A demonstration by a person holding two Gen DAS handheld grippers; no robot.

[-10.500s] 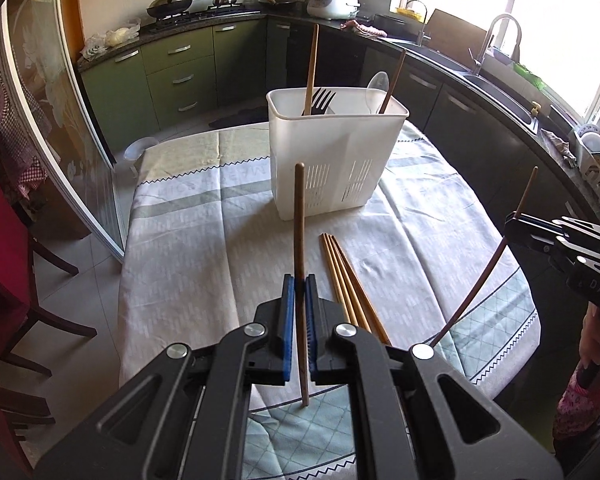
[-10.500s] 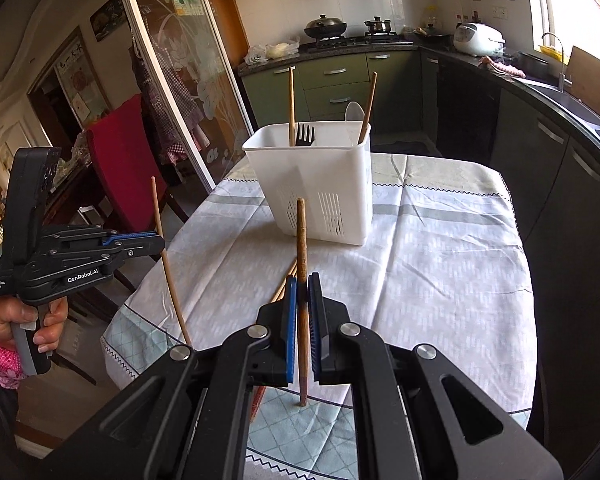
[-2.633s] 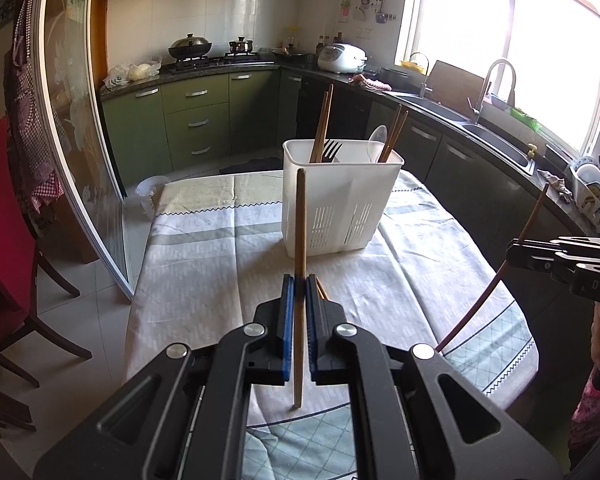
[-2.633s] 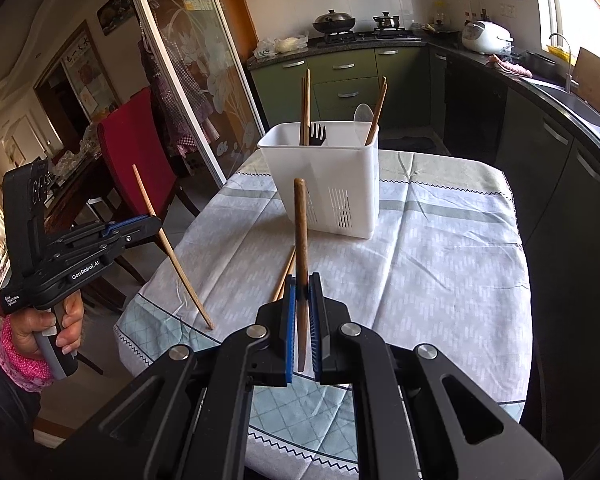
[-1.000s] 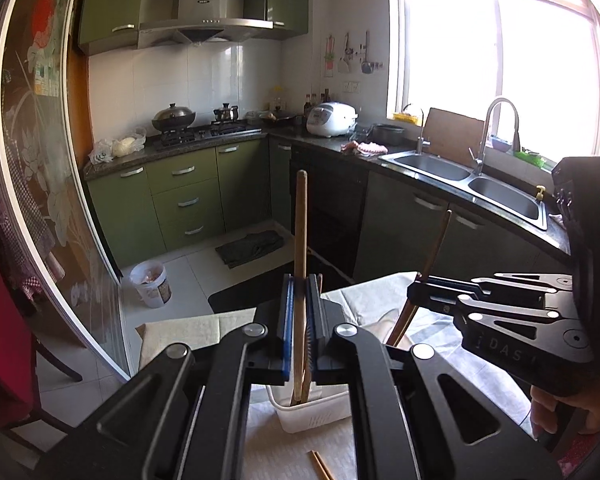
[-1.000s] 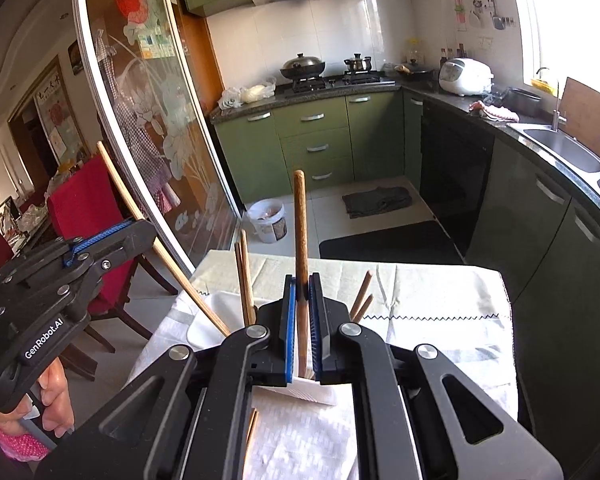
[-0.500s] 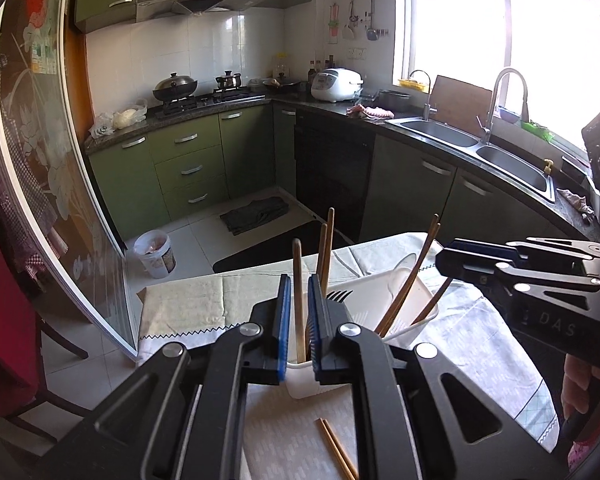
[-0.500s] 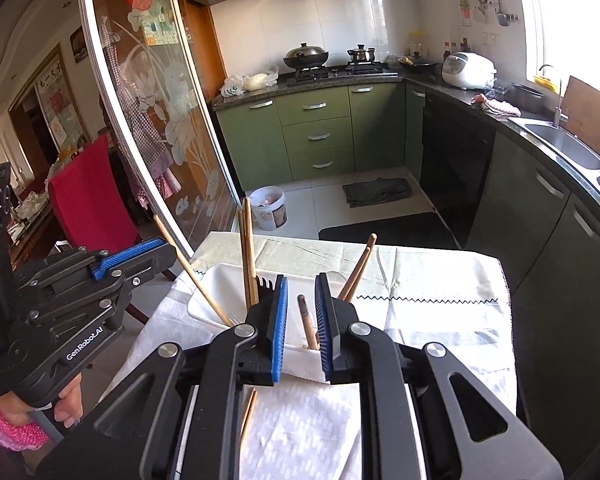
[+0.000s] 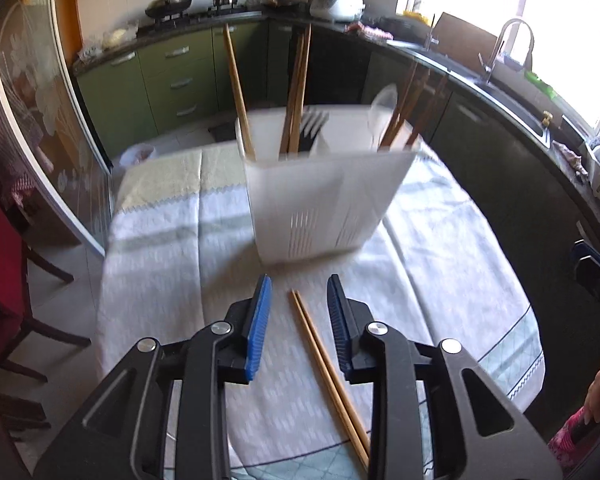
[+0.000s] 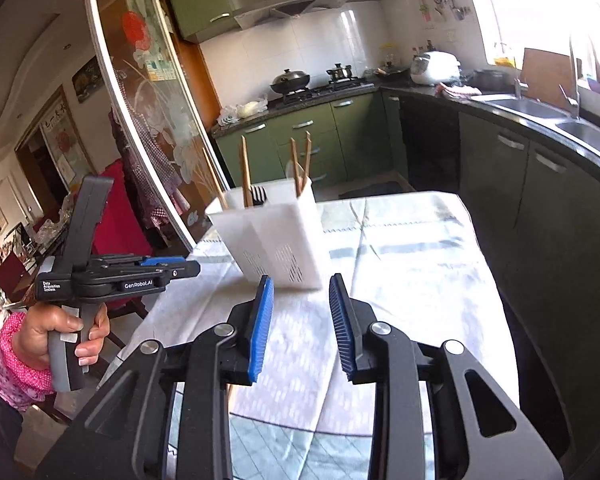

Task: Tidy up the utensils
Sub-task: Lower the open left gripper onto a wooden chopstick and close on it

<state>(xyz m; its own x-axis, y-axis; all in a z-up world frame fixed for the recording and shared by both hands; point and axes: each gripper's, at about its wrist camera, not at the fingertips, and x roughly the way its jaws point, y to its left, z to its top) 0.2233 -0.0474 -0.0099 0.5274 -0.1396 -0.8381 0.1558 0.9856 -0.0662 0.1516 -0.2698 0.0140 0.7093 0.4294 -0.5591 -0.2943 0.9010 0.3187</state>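
Between the left gripper's (image 9: 299,320) spread jaws, two loose chopsticks (image 9: 328,368) lie side by side on the cloth-covered surface (image 9: 440,260), lined up for the next pick, I judge. Right gripper (image 10: 301,320): jaws likewise apart, holding nothing. Beyond, the white caddy (image 9: 320,200) stands near the surface's middle with chopsticks, a fork (image 9: 312,126) and a spoon (image 9: 382,114) upright inside (handles leaning on its walls).
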